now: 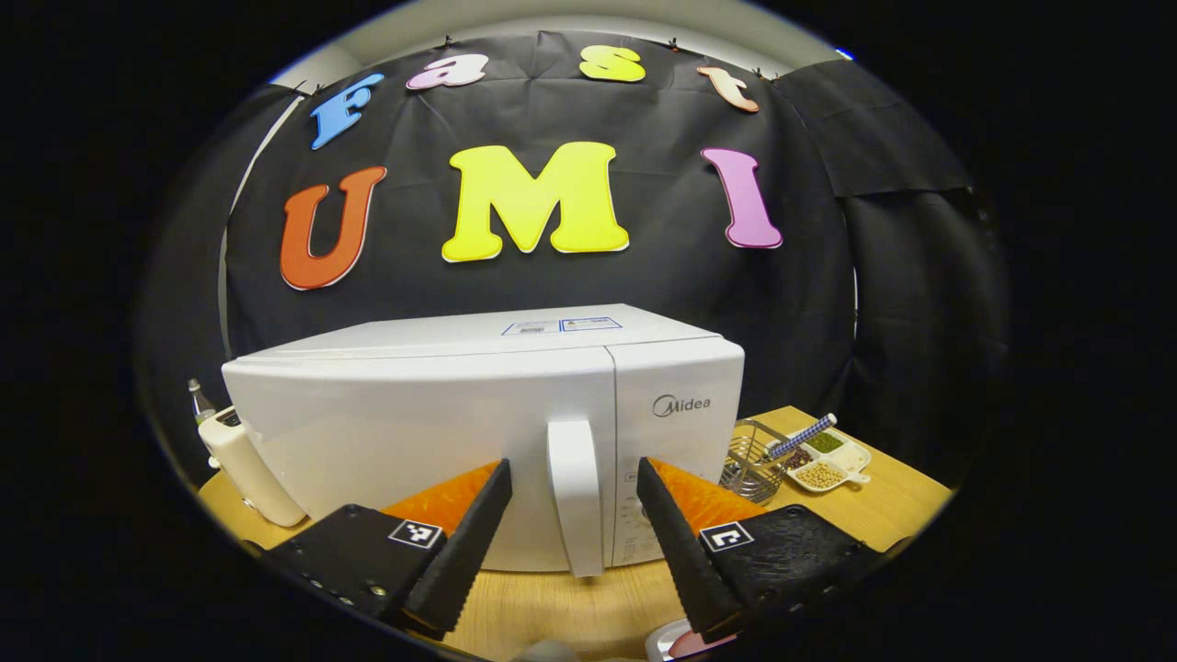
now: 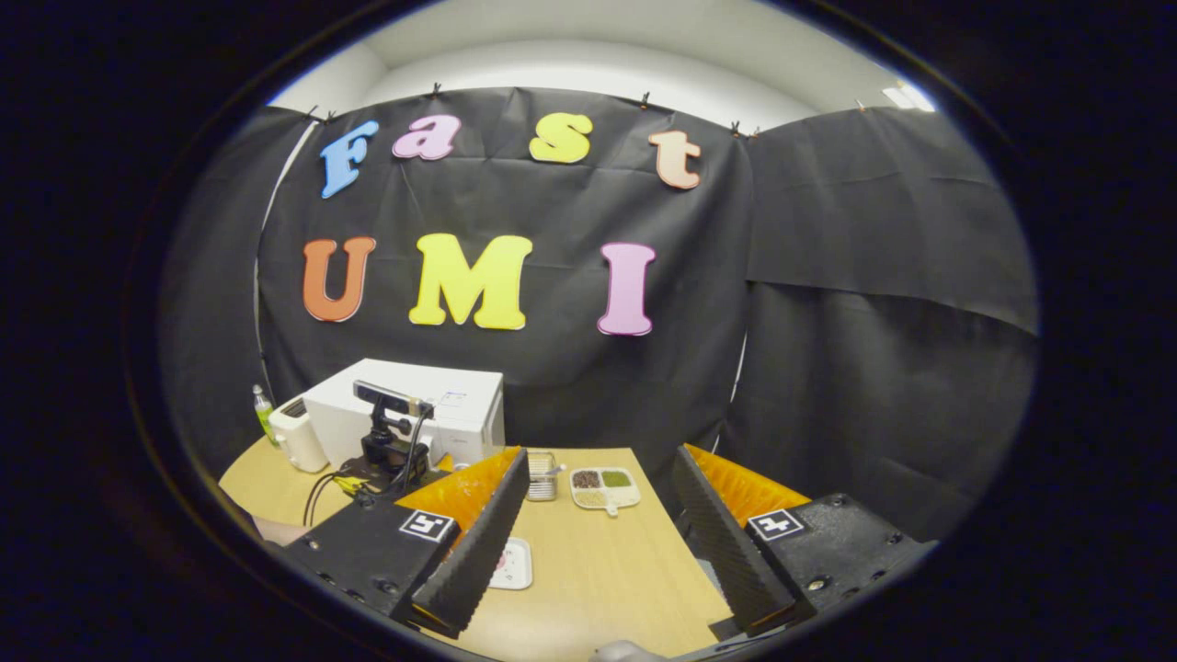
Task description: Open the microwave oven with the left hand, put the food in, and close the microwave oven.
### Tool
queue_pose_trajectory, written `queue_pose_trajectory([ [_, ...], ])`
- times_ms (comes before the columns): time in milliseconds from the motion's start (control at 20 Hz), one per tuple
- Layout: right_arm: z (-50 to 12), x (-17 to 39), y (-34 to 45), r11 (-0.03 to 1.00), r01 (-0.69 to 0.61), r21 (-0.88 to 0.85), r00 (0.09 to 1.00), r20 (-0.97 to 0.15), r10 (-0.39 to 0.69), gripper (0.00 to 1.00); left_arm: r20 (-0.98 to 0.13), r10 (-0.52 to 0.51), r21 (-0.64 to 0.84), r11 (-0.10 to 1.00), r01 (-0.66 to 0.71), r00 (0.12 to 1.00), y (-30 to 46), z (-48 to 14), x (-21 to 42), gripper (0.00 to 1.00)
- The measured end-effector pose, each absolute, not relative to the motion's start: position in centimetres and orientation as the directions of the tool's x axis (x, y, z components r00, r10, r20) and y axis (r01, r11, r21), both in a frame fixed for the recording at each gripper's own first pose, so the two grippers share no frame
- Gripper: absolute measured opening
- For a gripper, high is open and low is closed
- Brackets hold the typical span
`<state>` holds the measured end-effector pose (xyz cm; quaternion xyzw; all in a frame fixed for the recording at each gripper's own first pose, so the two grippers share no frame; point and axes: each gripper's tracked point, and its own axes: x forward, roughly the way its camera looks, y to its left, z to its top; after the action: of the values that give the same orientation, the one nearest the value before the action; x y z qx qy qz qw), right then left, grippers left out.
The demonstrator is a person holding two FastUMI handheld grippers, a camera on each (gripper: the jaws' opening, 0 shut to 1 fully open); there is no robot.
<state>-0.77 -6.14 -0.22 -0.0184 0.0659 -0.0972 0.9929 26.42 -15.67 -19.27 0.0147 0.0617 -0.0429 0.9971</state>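
**Ana:** Fingers first. In the left gripper view, the left gripper [image 1: 570,515] is spread wide with nothing between its tips yet; the door handle [image 1: 574,496] stands in the gap, a little beyond them.

**Ben:** And its long axis?

**Ana:** Vertical, running down the right edge of the microwave's [image 1: 478,414] door, which is shut. The handle lies dead ahead of that gripper, so I'd judge the next move to be a straight advance, then a pinch across the handle's width.

**Ben:** Which hand is nearer?

**Ana:** The left, clearly. In the right gripper view, the right gripper [image 2: 598,515] is also splayed and empty, hanging over the wooden table [image 2: 598,570] with the microwave well off to its left.

**Ben:** Counts?

**Ana:** One microwave, one handle, two grippers. Close under the right gripper lies one small plate [image 2: 511,563]; whether it carries the food I cannot tell. Farther back, one wire basket [image 1: 749,460] and one divided dish of beans [image 1: 828,460] beside the microwave, and a white appliance [image 1: 248,469] on its other side.
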Motion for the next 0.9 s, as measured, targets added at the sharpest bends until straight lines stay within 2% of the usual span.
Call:
queue_pose_trajectory([
  [50,-0.3,-0.9,-6.3,0.979,0.195,-0.053,0.971,-0.131,-0.200,1.00,-0.125,-0.077,0.029,0.996,0.081,0.989,-15.5,-19.4,26.7,0.83],
  [100,-0.5,-1.2,-6.6,0.978,0.201,-0.054,0.969,-0.133,-0.206,1.00,-0.137,-0.087,0.014,0.996,0.089,0.987,-15.7,-19.8,26.5,0.55],
  [200,-0.3,-1.2,-6.7,0.978,0.205,-0.046,0.969,-0.132,-0.210,1.00,-0.156,-0.098,-0.012,0.995,0.097,0.983,-16.2,-20.2,26.4,0.14],
  [250,-0.2,-1.2,-6.7,0.978,0.206,-0.043,0.969,-0.132,-0.210,0.92,-0.149,-0.101,-0.017,0.995,0.099,0.984,-16.2,-20.2,26.5,0.27],
  [300,-0.3,-1.2,-6.6,0.978,0.206,-0.041,0.969,-0.129,-0.209,0.92,-0.150,-0.101,-0.018,0.995,0.099,0.984,-16.0,-20.1,26.4,0.23],
  [350,-0.2,-1.2,-6.4,0.978,0.205,-0.041,0.969,-0.130,-0.209,1.00,-0.151,-0.104,-0.025,0.994,0.102,0.983,-15.9,-20.0,26.2,0.18],
  [400,-0.3,-1.2,-6.2,0.979,0.200,-0.042,0.970,-0.132,-0.204,1.00,-0.154,-0.113,-0.032,0.994,0.109,0.982,-16.1,-20.2,26.2,0.14],
  [450,-0.3,-1.3,-5.8,0.980,0.194,-0.042,0.971,-0.132,-0.198,0.92,-0.159,-0.124,-0.035,0.992,0.120,0.979,-16.1,-20.3,26.2,0.14],
  [500,-0.2,-1.4,-5.5,0.981,0.189,-0.043,0.973,-0.127,-0.193,0.92,-0.160,-0.129,-0.038,0.992,0.124,0.979,-16.1,-20.3,26.2,0.14],
  [550,0.1,-1.7,-5.1,0.982,0.183,-0.047,0.975,-0.123,-0.187,1.00,-0.165,-0.127,-0.032,0.992,0.123,0.978,-16.0,-20.3,26.1,0.14],
  [750,0.7,-2.2,-4.2,0.982,0.176,-0.066,0.977,-0.108,-0.182,1.00,-0.192,-0.151,-0.045,0.988,0.145,0.970,-16.0,-20.5,25.6,0.11],
  [900,0.8,-2.7,-4.1,0.981,0.177,-0.076,0.978,-0.096,-0.184,0.99,-0.160,-0.161,-0.008,0.987,0.162,0.974,-15.3,-20.5,22.0,0.10],
])
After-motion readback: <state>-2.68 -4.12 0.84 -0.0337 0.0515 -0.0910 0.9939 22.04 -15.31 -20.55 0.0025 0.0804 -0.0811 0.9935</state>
